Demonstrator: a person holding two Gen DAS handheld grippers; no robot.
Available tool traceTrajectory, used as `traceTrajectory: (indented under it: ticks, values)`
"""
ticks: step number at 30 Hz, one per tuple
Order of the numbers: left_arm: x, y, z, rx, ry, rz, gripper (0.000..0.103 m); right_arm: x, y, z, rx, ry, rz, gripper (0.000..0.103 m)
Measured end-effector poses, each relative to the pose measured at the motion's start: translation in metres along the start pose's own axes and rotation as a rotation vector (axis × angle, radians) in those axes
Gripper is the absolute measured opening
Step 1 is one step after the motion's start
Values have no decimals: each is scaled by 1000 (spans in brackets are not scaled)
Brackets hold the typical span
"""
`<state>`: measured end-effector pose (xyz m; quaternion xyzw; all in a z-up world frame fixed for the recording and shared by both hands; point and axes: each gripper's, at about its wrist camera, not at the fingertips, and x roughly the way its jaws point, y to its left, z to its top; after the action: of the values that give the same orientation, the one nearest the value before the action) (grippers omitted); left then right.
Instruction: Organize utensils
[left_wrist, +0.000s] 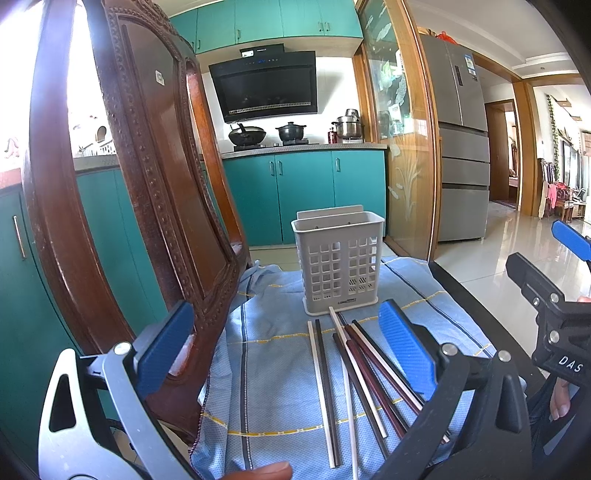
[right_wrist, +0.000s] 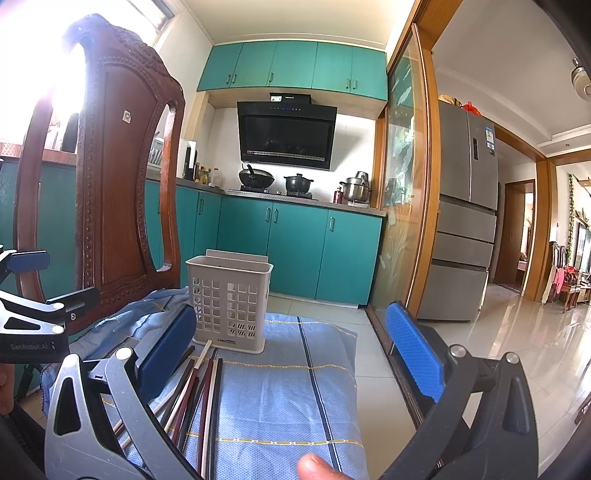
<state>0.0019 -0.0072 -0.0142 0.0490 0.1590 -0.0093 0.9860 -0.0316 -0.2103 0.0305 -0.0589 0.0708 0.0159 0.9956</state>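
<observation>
Hovering over chopsticks (left_wrist: 354, 373) near holder (left_wrist: 338, 262): left tongs (left_wrist: 284, 354), right tongs (right_wrist: 295, 354) both spread wide, nothing gripped or touched.

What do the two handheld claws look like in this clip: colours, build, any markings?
Both match: the left claw and right claw each carry ribbed blue pads on black mounts, driven by silver-grey and black linkage arms with round metal pivot pins. White lettering shows: "DAS" on the right body and "GenRobot.AI" on the left body. No cables or sleeves visible.
</observation>
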Motion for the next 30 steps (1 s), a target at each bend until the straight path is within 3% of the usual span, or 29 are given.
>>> traceTrajectory:
  ticks: [14,18,23,26,28,30]
  values:
    - [2,-6,0,26,23,-4,100,4,1,0,-6,22,-19,101]
    - [8,-13,-5,70,62,8,100,29,-5,-4,-8,153,-94,101]
    - [13,-15,-8,75,99,-15,100,49,-25,-12,102,275,-39,100]
    - [15,-14,-9,72,116,-18,100,57,-27,-18,131,329,-2,85]
    - [19,-14,-10,75,137,-5,96,69,-19,-23,101,383,19,65]
    - [29,-15,-9,80,189,-17,72,83,-8,-24,70,461,91,52]
